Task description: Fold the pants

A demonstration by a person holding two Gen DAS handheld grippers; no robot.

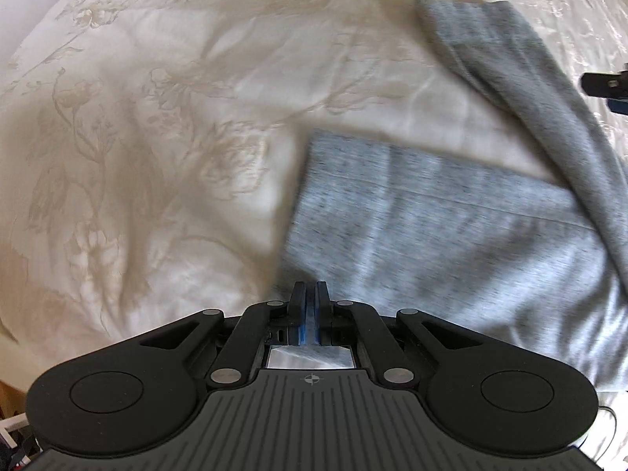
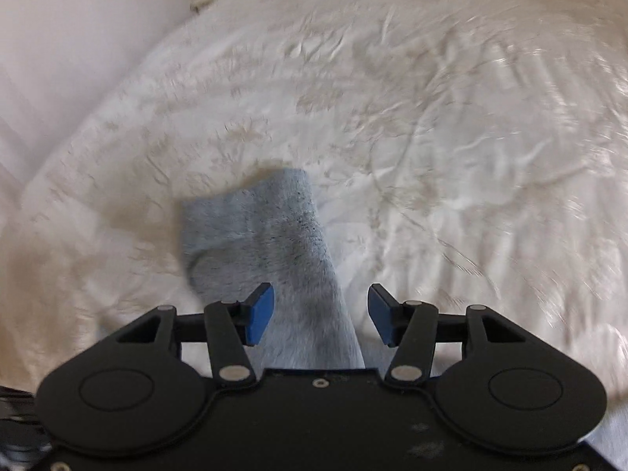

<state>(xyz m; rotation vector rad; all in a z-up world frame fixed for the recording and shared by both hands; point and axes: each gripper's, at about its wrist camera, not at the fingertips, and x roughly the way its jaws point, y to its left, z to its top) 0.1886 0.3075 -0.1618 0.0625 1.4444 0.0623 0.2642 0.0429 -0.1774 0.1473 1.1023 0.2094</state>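
Left gripper (image 1: 310,294) fingers pinched on pants (image 1: 451,235); right gripper (image 2: 320,314) spread, gripping nothing. Likely risk: blurred leg end slumping, fold skewing.

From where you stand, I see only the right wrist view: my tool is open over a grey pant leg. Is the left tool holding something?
Observer: Yes. The left tool is shut on grey fabric of the pants.
Operator: Is there a second leg?
Observer: Yes. Another grey leg runs away toward the upper right across the floral bedspread.
Operator: Can you see my right tool from there?
Observer: Only a dark part with some blue at the right edge, beside that far leg; probably yours.
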